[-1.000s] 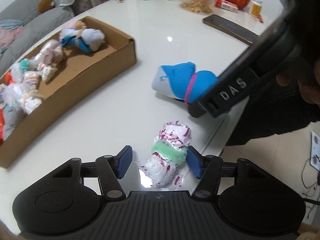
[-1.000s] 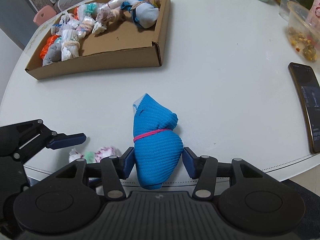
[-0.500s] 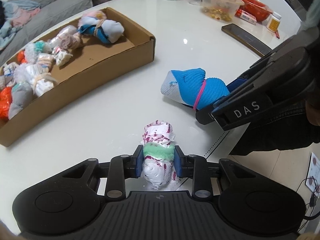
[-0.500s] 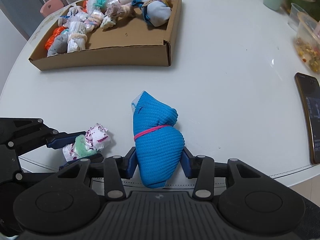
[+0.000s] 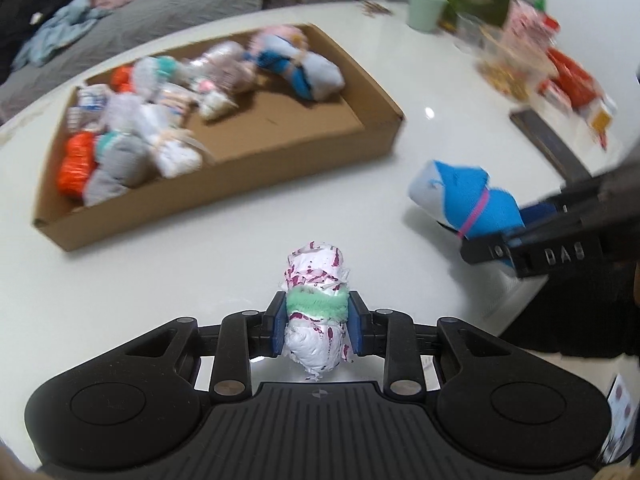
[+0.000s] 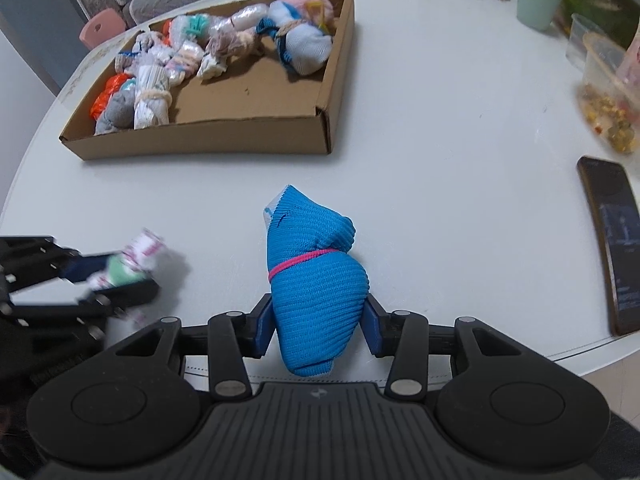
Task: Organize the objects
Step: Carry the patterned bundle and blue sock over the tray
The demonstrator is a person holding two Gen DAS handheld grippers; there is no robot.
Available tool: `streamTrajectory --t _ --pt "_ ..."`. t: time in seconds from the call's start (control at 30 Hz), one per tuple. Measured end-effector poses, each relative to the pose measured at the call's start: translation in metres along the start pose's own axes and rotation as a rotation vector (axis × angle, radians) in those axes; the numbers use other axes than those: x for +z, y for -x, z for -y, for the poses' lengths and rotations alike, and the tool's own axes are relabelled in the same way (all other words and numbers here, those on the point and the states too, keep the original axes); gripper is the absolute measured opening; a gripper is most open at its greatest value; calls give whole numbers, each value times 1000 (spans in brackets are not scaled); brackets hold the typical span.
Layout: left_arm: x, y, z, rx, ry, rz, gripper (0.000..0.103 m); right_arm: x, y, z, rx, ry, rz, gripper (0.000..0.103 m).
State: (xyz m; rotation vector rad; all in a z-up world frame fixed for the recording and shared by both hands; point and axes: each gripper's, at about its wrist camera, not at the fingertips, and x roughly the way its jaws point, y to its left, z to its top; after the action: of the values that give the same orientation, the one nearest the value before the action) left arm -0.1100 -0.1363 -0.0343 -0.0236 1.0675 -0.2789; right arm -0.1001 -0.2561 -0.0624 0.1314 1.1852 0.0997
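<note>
My left gripper (image 5: 317, 326) is shut on a white sock bundle with pink marks and a green band (image 5: 316, 308), held just above the white table. The same bundle (image 6: 132, 264) shows blurred at the left of the right wrist view. My right gripper (image 6: 318, 328) is shut on a blue sock bundle tied with a pink band (image 6: 316, 280), which also appears at the right of the left wrist view as the blue bundle (image 5: 464, 200). A cardboard box (image 5: 248, 172) with several sock bundles lies beyond both, its front wall (image 6: 208, 138) facing me.
A dark phone (image 6: 616, 240) lies at the table's right edge. A green cup (image 6: 538, 0), clear tubs of snacks (image 6: 608, 92) and packets (image 5: 568, 76) stand at the far right. A grey sofa (image 5: 140, 4) is behind the table.
My left gripper closed on the white bundle, lifted it off the table and rolled toward the box. My right gripper closed on the blue bundle and has stayed almost still.
</note>
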Motion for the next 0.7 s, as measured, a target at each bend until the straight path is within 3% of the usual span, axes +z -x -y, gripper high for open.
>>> streamTrajectory --t 0.4,0.7 --pt "49 72 -40 96 56 155 36 42 48 20 62 -5 172 41" --pt "89 70 -52 120 7 195 36 90 57 26 72 72 299 41"
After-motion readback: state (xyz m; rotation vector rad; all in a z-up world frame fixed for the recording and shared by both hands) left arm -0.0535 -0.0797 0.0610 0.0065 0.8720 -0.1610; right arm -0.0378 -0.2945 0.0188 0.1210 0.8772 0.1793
